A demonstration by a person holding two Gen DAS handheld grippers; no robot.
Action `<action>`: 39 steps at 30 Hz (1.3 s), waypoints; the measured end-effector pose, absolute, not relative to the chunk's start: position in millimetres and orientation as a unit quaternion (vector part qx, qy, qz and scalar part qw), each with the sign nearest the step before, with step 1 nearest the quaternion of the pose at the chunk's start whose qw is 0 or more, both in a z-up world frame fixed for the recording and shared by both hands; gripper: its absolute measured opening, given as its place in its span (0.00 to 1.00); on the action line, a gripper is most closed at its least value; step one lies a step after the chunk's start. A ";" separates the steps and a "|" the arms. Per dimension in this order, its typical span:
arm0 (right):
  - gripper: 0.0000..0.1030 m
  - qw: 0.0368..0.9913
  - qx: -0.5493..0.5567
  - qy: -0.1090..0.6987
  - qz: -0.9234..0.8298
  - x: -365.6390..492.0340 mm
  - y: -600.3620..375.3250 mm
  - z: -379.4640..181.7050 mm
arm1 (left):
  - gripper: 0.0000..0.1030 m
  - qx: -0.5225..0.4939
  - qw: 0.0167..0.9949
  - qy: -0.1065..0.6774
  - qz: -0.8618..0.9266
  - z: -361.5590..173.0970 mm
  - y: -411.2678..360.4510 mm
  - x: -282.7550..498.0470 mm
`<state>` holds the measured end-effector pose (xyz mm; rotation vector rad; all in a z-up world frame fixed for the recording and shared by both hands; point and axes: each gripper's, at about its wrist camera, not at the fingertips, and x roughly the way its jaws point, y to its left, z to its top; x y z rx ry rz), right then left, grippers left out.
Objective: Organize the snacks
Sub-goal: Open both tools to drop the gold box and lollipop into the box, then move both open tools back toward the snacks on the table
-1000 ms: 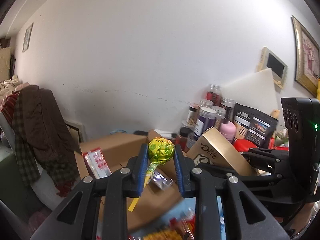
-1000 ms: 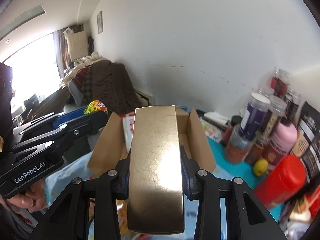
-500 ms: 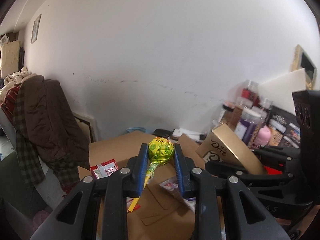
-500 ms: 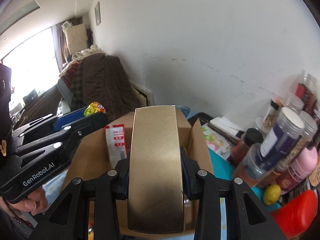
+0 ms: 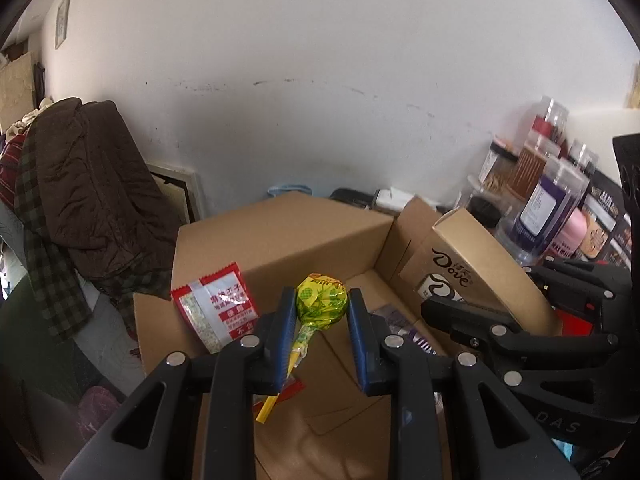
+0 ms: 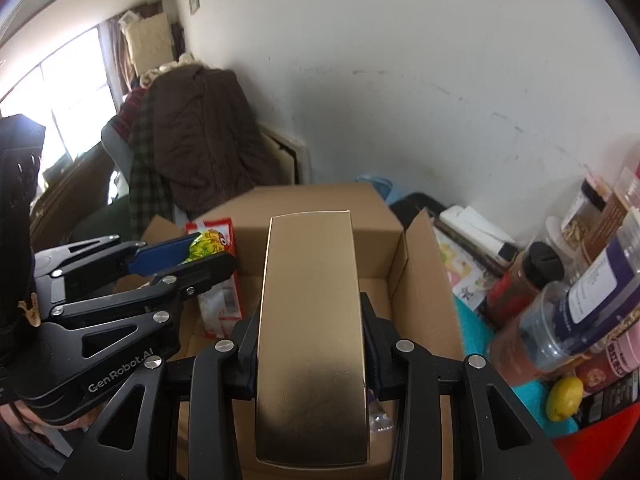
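Note:
My left gripper (image 5: 321,312) is shut on a yellow-green wrapped lollipop (image 5: 320,305), held over the open cardboard box (image 5: 280,232); it also shows in the right wrist view (image 6: 202,250). My right gripper (image 6: 312,312) is shut on a gold Dove chocolate box (image 6: 310,300), held over the same cardboard box (image 6: 416,276); the Dove box shows in the left wrist view (image 5: 480,264). A red and white snack packet (image 5: 218,308) leans upright inside the box at its left. A purple wrapper (image 5: 404,332) lies on the box floor.
Jars and bottles (image 6: 592,280) crowd the right by the wall, with a red container (image 6: 600,440) and a small yellow lemon-shaped item (image 6: 564,398) on a blue cloth. A brown jacket (image 5: 92,196) hangs over a chair at left. The white wall is behind the box.
Both grippers have moved forward and down over the cardboard box, each still holding its item. The box interior and the red packet now appear closer.

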<state>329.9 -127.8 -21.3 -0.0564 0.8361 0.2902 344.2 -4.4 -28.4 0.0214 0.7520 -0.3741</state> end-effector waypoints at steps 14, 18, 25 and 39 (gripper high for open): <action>0.41 0.875 -0.017 0.464 0.136 334.3 -130.5 -52.0 | 0.25 0.030 0.882 0.438 -0.171 -49.0 -12.0 345.3; 0.52 0.881 -0.032 0.456 0.123 327.2 -129.9 -45.2 | 0.27 0.036 0.888 0.433 -0.152 -45.9 -9.7 341.4; 0.56 0.887 -0.027 0.447 0.113 315.4 -135.2 -31.6 | 0.40 0.042 0.899 0.417 -0.130 -27.9 -4.4 331.0; 0.59 0.916 -0.026 0.387 0.103 267.4 -138.3 35.4 | 0.65 0.031 0.931 0.342 -0.126 39.6 4.6 280.5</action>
